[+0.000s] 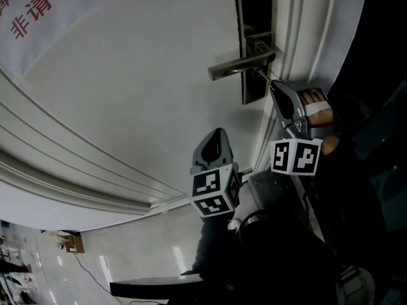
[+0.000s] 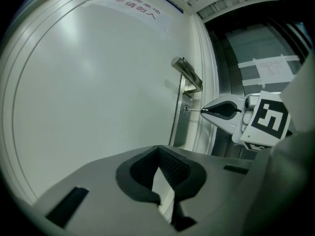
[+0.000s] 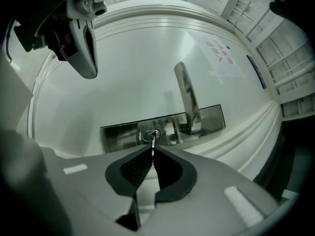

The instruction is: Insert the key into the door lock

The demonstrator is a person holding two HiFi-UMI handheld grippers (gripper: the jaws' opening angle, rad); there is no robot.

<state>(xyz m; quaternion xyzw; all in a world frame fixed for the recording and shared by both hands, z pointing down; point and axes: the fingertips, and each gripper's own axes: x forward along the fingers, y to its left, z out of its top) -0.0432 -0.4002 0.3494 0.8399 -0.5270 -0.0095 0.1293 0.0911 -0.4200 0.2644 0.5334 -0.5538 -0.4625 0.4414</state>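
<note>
Right gripper (image 3: 153,151) pinching key (image 3: 153,140) by bow, blade pointing straight ahead of jaw tips into lock cylinder (image 3: 150,134) on steel lock plate (image 1: 254,43). Door handle (image 1: 238,67) just above claw. Key tip meets keyhole; bare shaft shows between tips and cylinder in left gripper view. Apparently insertion begun, not finished. Left to do: push key fully home. Left gripper (image 2: 158,151) well back from the lock and below the right gripper, jaws pressed together on nothing, facing white door (image 1: 127,94).
</note>
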